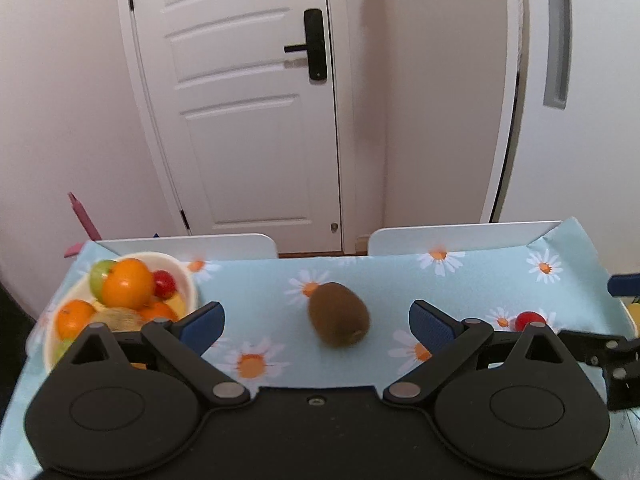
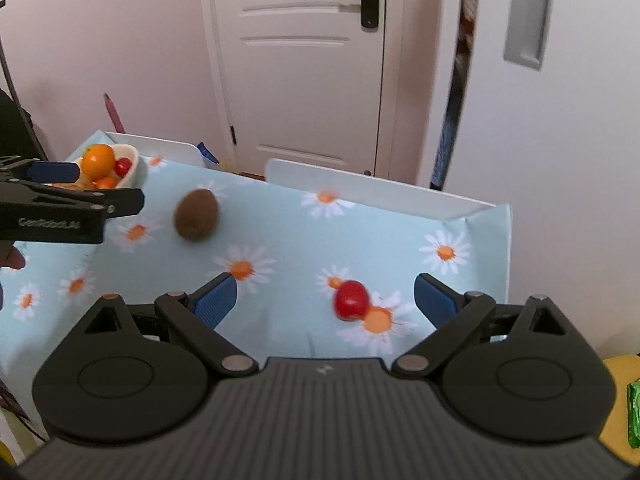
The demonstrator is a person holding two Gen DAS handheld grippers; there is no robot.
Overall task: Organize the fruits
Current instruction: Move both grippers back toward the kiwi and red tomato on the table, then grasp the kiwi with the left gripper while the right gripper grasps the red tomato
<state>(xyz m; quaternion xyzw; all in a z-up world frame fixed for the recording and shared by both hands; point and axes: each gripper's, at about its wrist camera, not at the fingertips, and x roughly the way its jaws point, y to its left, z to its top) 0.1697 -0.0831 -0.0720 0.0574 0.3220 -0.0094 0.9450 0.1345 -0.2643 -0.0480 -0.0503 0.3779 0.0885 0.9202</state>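
Kiwi sits between our left gripper's spread jaws — right gripper, jaws spread too, frames the red fruit.

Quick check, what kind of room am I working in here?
Probably a home, not a lab: a panelled white door with a lever handle, a daisy tablecloth over a small table, and a bowl of fruit.

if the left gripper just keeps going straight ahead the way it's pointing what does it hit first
Most likely the kiwi. It lies on the daisy tablecloth just ahead of the open left gripper, roughly centred between its fingers. Depth is unclear, so it could pass above it.
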